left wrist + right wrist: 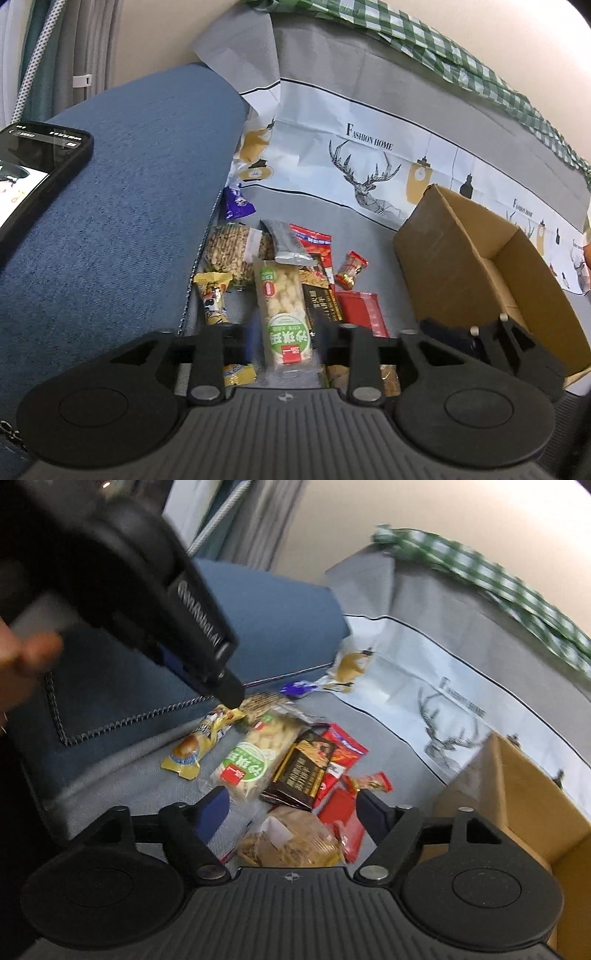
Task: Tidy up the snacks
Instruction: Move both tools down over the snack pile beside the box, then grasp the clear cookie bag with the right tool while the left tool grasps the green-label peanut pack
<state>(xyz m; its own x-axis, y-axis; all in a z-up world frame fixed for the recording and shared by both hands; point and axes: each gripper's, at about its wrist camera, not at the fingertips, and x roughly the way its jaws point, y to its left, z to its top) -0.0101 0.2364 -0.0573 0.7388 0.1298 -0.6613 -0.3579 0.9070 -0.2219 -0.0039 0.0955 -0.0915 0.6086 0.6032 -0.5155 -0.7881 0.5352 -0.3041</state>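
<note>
- The left gripper (284,334) hangs low over the snack pile, fingers spread wide with nothing between them; the green-labelled rice cracker pack (282,314) lies on the seat in the gap below
- In the right wrist view the left gripper (231,698) reaches in from upper left, its tip at the top end of the yellow milk-candy pouch (199,746); whether it touches, I cannot tell
- The right gripper (291,805) is also parted and empty, poised above a clear bag of brown crackers (291,843)
- The snacks sit heaped on the grey sofa cover (369,221): dark chocolate box (304,771), red packets (345,751), a purple wrapper (236,203) against the blue armrest (122,206)
- An open cardboard box (476,266) stands just right of the pile
- A phone (33,173) rests on the armrest
</note>
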